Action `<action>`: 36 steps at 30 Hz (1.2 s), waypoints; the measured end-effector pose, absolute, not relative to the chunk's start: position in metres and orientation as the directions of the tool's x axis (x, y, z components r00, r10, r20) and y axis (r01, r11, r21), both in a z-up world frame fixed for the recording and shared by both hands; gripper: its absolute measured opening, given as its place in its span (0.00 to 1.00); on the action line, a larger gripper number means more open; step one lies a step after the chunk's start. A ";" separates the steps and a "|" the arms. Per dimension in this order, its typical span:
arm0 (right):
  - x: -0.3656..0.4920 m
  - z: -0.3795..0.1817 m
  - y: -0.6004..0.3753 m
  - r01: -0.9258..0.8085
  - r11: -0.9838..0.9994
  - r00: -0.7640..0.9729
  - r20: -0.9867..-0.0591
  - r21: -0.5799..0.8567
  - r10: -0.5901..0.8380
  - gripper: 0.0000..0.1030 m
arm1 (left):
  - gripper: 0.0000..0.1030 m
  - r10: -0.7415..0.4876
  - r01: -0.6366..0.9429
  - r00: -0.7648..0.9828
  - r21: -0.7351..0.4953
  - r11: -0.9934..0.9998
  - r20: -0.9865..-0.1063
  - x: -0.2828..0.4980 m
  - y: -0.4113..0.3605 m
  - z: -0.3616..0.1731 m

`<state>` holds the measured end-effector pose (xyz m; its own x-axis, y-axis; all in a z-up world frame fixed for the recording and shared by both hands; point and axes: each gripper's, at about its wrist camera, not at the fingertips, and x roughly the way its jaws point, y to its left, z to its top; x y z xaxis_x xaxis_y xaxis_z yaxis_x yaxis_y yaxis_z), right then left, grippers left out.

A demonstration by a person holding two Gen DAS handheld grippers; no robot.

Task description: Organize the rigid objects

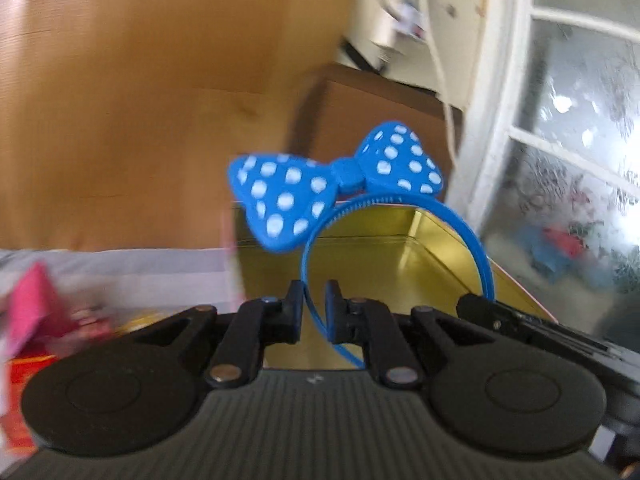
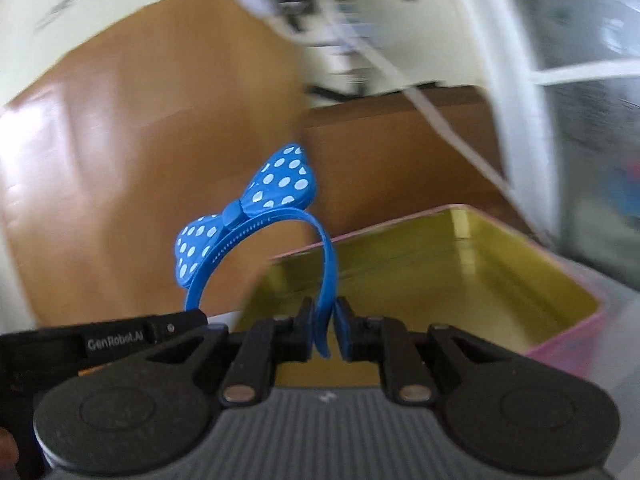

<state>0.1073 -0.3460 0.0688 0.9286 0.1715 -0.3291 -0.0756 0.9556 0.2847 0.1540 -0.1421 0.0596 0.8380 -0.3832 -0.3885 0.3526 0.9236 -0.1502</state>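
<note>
A: What do the jaws show in the left wrist view?

B: The left gripper [image 1: 315,307] has its jaws a little apart with one end of the blue headband [image 1: 476,248] between them; the band lies against the left finger, and I cannot tell whether the other pad touches it.

A: And the other one?

B: The right gripper [image 2: 325,326] brackets the other end of the headband [image 2: 329,276] the same way, with a small gap on the right side, so the clamp is unclear there too.

A: Where does the headband sit?

B: It arches up from both grippers, centre frame, and its polka-dot bow [image 1: 336,182] tops the arch. In the right wrist view the bow [image 2: 244,216] leans toward the upper left.

A: Behind it?

B: An open gold-lined tin [image 1: 400,256] with a pink outer wall [image 2: 568,344], lower right. A brown wooden panel [image 1: 140,100] fills the upper left, and a white-framed window [image 1: 560,152] stands at the right.
</note>
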 end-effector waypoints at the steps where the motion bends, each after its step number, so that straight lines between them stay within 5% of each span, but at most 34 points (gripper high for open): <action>1: 0.111 0.067 -0.356 -0.048 0.956 0.930 -0.336 0.288 0.148 0.12 | 0.13 -0.383 0.363 0.834 -0.129 0.923 -0.397 0.159 -0.158 0.056; 6: 0.138 0.049 -0.380 0.044 0.949 0.913 -0.397 0.314 0.089 0.16 | 0.15 -0.348 0.372 0.815 -0.042 0.927 -0.463 0.173 -0.201 0.037; 8: 0.141 0.044 -0.381 0.083 0.948 0.907 -0.416 0.308 0.056 0.38 | 0.15 -0.328 0.358 0.813 -0.031 0.933 -0.481 0.172 -0.204 0.035; 10: 0.131 0.045 -0.379 0.102 0.951 0.926 -0.377 0.291 0.016 0.47 | 0.15 -0.341 0.360 0.809 -0.054 0.931 -0.479 0.163 -0.200 0.036; 15: 0.097 0.055 -0.378 0.084 0.955 0.969 -0.247 0.285 -0.011 0.46 | 0.15 -0.358 0.342 0.819 -0.120 0.932 -0.449 0.119 -0.152 0.039; 23: 0.063 0.075 -0.322 -0.197 0.958 0.954 -0.184 0.208 0.236 0.45 | 0.16 -0.218 0.162 0.869 -0.162 0.973 -0.445 0.052 -0.044 0.029; 30: 0.057 0.060 -0.223 -0.528 0.845 0.767 -0.377 0.090 0.519 0.44 | 0.17 0.140 -0.194 0.927 -0.128 0.973 -0.348 -0.003 0.048 0.009; 36: 0.087 0.037 -0.152 -0.591 0.790 0.567 -0.611 0.164 0.552 0.45 | 0.17 0.163 -0.258 0.909 -0.211 0.943 -0.383 0.001 0.070 -0.012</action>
